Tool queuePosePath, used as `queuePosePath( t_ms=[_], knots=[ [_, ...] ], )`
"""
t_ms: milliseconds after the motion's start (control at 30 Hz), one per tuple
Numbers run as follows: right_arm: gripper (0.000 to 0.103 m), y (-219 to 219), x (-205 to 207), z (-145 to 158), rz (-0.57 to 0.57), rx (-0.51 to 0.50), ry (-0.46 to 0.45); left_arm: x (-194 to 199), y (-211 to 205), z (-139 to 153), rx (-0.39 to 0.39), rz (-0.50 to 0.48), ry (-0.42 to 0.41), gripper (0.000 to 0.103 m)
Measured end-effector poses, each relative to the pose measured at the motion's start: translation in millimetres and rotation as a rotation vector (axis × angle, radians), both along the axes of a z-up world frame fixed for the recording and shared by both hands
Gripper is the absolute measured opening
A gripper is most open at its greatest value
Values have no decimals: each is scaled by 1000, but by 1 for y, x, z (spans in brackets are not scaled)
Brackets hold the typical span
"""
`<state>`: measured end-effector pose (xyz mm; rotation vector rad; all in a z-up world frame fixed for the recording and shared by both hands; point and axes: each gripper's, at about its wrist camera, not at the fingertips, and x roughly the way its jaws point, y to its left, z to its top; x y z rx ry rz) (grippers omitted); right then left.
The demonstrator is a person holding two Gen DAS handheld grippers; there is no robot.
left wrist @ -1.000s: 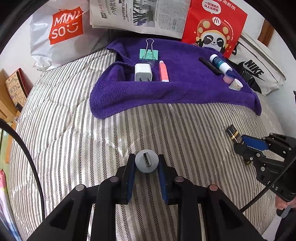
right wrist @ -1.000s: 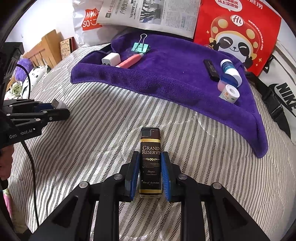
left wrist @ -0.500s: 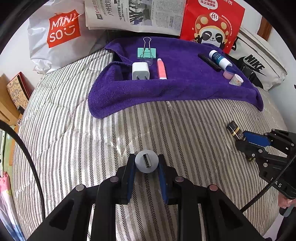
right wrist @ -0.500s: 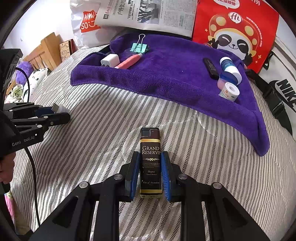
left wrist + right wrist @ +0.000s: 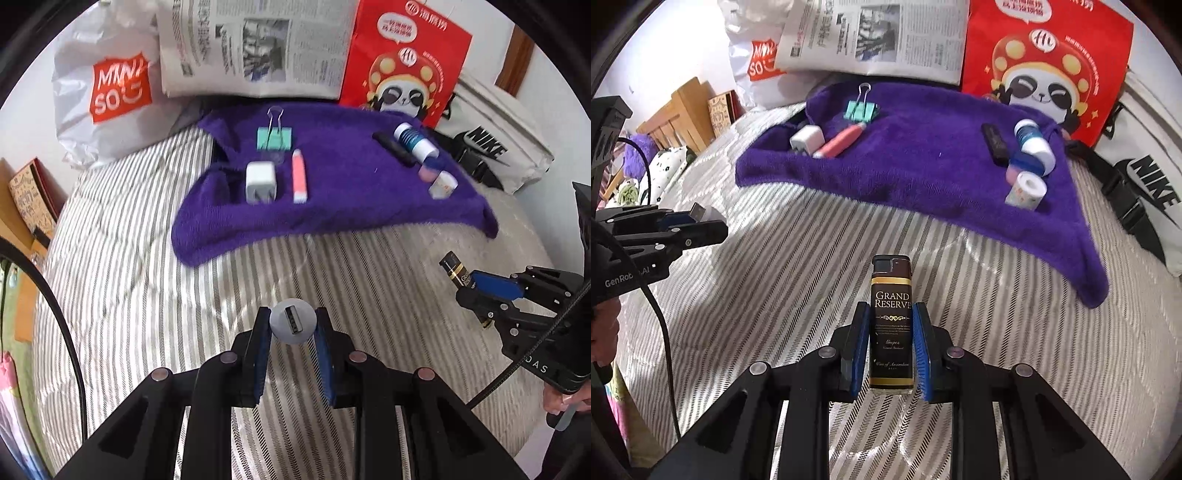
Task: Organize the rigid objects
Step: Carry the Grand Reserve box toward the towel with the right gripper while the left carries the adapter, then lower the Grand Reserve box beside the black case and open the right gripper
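Both loads have drawn nearer the purple towel (image 5: 332,206) in the upper frame: left gripper (image 5: 291,332) clamped on the USB adapter (image 5: 292,320), right gripper (image 5: 891,339) clamped on the lighter (image 5: 891,321), so placement looks imminent.

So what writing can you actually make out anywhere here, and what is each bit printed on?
"MINI SO": white plastic bag.
"NIKE": white bag with black strap.
"GRAND RESERVE": dark lighter in the right gripper; its smaller lines are too small to read.
"GenRob..AI", partly hidden: body of the left gripper.
Newspaper: print too small.
Red panda bag: Chinese characters, too blurred.
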<state>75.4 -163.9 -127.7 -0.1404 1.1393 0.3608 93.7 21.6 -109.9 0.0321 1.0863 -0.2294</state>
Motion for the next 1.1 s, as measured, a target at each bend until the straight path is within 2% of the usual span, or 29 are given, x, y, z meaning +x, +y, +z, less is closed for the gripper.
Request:
queuePosePath(
  t_ms=[133,533,833,1100],
  knots=[
    [23,-3,3,14,2,1,-28,5,0,15,-47,-11,-22,22],
    [23,-16,29,28,-32,14,-49,35,-7,31,-77,-18,-49,22],
    [23,-28,57,35,-70,36,-59,62,-15,32,-74,-41,-53,22],
    [23,-33,84,29,-98,65,-42,86,-16,28,-88,-46,-45,22]
  ],
)
